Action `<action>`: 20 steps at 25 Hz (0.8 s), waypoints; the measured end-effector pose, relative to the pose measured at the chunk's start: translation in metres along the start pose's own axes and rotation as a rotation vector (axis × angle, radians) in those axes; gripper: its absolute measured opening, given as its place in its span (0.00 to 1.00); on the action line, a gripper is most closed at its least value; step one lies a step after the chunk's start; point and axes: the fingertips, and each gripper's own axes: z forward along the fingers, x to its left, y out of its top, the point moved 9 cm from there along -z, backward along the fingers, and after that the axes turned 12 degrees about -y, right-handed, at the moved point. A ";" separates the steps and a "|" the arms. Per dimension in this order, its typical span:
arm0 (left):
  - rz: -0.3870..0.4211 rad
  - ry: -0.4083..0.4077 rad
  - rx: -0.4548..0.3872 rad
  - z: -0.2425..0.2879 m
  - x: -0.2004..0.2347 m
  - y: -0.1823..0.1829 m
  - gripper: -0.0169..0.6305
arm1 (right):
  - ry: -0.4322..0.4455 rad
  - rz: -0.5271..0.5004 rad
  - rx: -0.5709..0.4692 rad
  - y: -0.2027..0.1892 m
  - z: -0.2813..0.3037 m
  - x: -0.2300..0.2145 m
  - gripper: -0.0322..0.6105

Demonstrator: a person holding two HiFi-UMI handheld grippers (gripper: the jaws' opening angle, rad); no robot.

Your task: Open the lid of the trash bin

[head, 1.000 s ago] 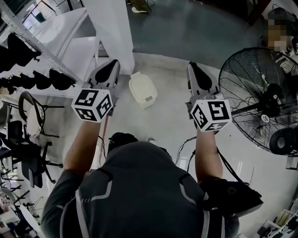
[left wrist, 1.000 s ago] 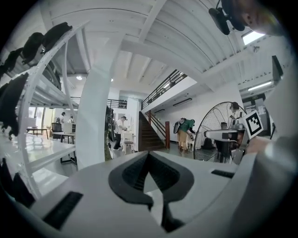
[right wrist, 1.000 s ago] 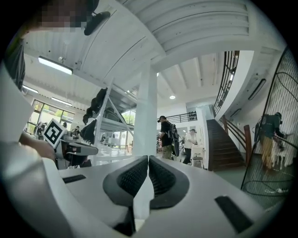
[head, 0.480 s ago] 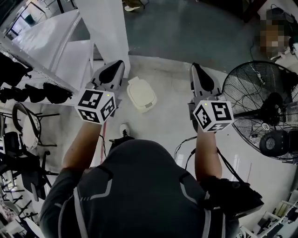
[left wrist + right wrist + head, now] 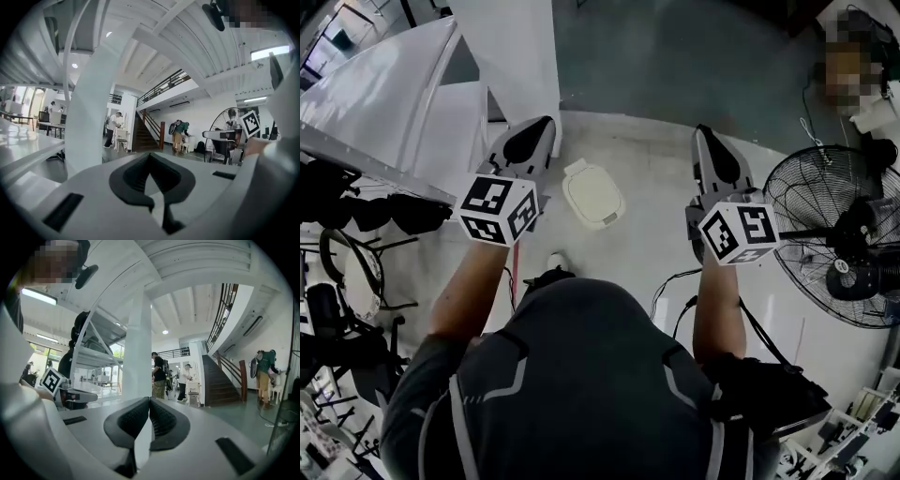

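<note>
A person is standing over a cream trash bin (image 5: 593, 195) that is sitting on the floor with its lid down. The left gripper (image 5: 534, 139) and right gripper (image 5: 712, 152) are hovering either side of the bin, jaws pressed together and gripping nothing. With the jaws closed like this, they are likely to slide off the smooth lid instead of catching its edge.

The pale glossy floor (image 5: 649, 202) bears a cream lidded trash bin (image 5: 592, 195) between left gripper (image 5: 536, 133) and right gripper (image 5: 706, 145), and a black caged fan (image 5: 836, 246) right of both.
</note>
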 end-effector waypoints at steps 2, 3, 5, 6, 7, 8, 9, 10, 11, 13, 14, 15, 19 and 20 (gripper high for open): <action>-0.007 -0.014 -0.007 -0.002 0.015 -0.004 0.04 | -0.010 -0.028 0.014 -0.003 0.009 0.011 0.09; -0.006 -0.019 -0.013 -0.002 0.022 -0.005 0.04 | -0.016 -0.042 0.023 -0.004 0.014 0.016 0.09; -0.005 -0.031 -0.019 -0.002 0.034 -0.009 0.04 | -0.027 -0.061 0.044 -0.008 0.021 0.023 0.09; -0.007 -0.043 -0.018 -0.001 0.040 -0.012 0.04 | -0.031 -0.066 0.053 -0.010 0.025 0.026 0.10; -0.010 -0.057 -0.012 0.000 0.046 -0.015 0.04 | -0.033 -0.066 0.062 -0.013 0.029 0.029 0.10; -0.014 -0.068 -0.002 0.002 0.051 -0.019 0.04 | -0.035 -0.064 0.069 -0.015 0.033 0.031 0.10; -0.019 -0.073 0.008 0.004 0.056 -0.022 0.04 | -0.036 -0.063 0.074 -0.018 0.036 0.032 0.10; -0.026 -0.072 0.015 0.006 0.059 -0.025 0.04 | -0.034 -0.066 0.077 -0.020 0.039 0.033 0.10; -0.036 -0.069 0.019 0.008 0.062 -0.028 0.04 | -0.027 -0.071 0.080 -0.023 0.042 0.033 0.10; -0.057 -0.063 0.023 0.010 0.063 -0.032 0.04 | -0.009 -0.081 0.085 -0.026 0.046 0.033 0.12; -0.064 -0.060 0.027 0.011 0.062 -0.033 0.04 | -0.002 -0.083 0.088 -0.027 0.049 0.032 0.14; -0.068 -0.054 0.033 0.013 0.062 -0.035 0.04 | 0.004 -0.080 0.092 -0.029 0.052 0.030 0.15; -0.081 -0.007 0.079 0.025 0.055 -0.046 0.04 | 0.040 -0.079 0.118 -0.039 0.066 0.013 0.15; -0.075 0.006 0.092 0.029 0.052 -0.050 0.04 | 0.041 -0.089 0.121 -0.043 0.069 0.008 0.15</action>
